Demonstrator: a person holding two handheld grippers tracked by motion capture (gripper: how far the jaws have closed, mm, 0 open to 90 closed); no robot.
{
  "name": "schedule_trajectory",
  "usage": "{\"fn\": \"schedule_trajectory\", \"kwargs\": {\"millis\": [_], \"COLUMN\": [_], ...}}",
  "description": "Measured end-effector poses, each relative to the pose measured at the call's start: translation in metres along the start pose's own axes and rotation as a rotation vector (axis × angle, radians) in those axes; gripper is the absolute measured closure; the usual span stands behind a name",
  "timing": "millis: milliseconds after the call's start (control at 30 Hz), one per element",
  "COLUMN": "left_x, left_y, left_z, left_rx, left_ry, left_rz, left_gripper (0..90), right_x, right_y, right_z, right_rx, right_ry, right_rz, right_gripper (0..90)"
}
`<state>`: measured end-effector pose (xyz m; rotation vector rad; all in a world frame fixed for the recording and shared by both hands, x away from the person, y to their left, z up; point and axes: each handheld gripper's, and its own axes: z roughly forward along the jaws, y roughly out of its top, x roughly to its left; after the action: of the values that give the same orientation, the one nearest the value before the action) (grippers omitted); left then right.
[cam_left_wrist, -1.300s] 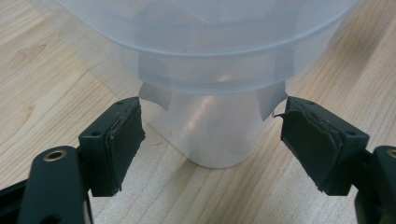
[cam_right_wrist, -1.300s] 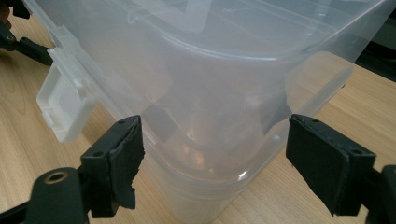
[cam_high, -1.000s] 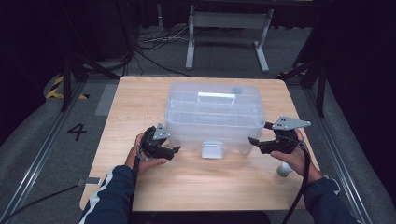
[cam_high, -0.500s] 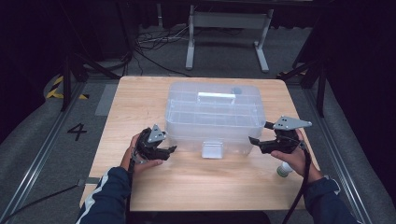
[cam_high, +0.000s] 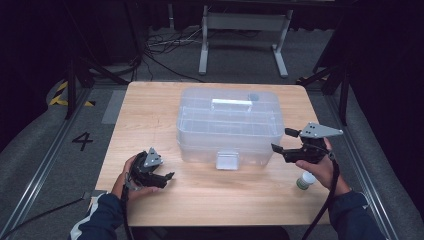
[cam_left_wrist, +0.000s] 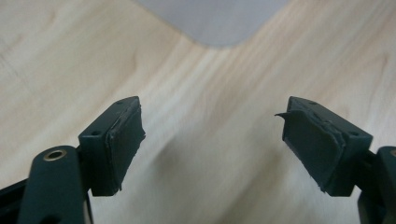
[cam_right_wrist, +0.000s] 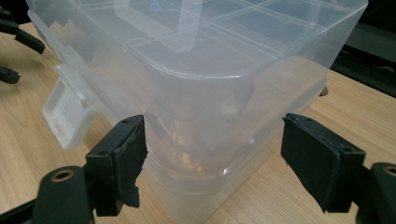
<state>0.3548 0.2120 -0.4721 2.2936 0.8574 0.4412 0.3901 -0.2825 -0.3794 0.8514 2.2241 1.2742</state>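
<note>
While both the left gripper (cam_high: 165, 177) and right gripper (cam_high: 280, 141) gape empty, the latched clear box (cam_high: 227, 125) sits untouched, its opening not yet begun.

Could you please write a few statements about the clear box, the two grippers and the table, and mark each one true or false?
1. The clear plastic box has its lid on. True.
2. The left gripper is clamped on the box's front latch. False: its jaws stand open over bare wood of the table, apart from the box.
3. The right gripper points at the box's right end with open jaws. True.
4. A small white bottle stands on top of the box. False: it sits on the table by the right hand.
</note>
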Motion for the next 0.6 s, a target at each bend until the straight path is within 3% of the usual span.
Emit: {"fn": "schedule_trajectory", "kwargs": {"millis": [267,600], "left_x": [0.001,0.001], "left_y": [-0.024,-0.023], "left_z": [-0.008,-0.008], "left_rx": [-0.027,-0.024], "left_ry": [-0.054,-0.051], "left_rz": [-0.082,-0.079], "left_gripper": [17.9,16.4], "right_x": [0.0,-0.001], "right_y": [0.002,0.024], "right_z": [-0.005,-0.017], "right_rx": [-0.014,-0.071], "right_ry": [0.0,0.017], "right_rz": [0.004,-0.009], "right_gripper": [23.9,23.7]}}
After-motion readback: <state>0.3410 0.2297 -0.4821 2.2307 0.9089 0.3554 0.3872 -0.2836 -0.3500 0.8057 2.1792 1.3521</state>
